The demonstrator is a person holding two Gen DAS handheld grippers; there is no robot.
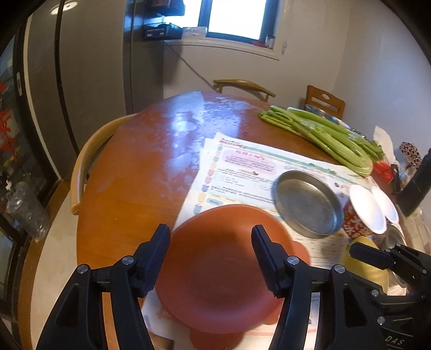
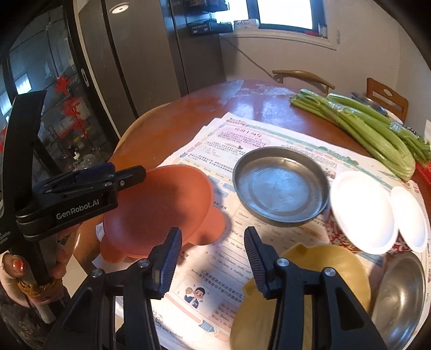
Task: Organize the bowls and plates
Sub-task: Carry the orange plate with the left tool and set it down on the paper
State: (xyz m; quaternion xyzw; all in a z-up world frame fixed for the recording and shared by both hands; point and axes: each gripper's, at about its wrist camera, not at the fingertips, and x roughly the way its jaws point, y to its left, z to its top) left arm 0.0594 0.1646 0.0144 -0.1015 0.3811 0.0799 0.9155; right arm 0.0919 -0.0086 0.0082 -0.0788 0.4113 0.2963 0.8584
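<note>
Now my left hand-held gripper (image 1: 210,265) hangs spread above the orange bowl (image 1: 215,269); my right hand-held gripper (image 2: 212,258) gapes too, pinching nothing, over the papered worktop (image 1: 129,183).

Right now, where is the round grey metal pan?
The round grey metal pan sits mid-table on the printed paper sheets, between the orange plastic plate and white foam lids.

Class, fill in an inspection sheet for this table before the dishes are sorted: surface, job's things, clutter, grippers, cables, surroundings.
Surface: round wooden table, partly covered by printed sheets.
Job's things: orange plate, metal plate, yellow dish, steel bowl.
Clutter: celery; two lidded cups.
Grippers: left gripper jaws open above orange plate; right gripper jaws apart, empty.
Cables: one wire down the wall.
Surroundings: refrigerator, chairs, window.
</note>
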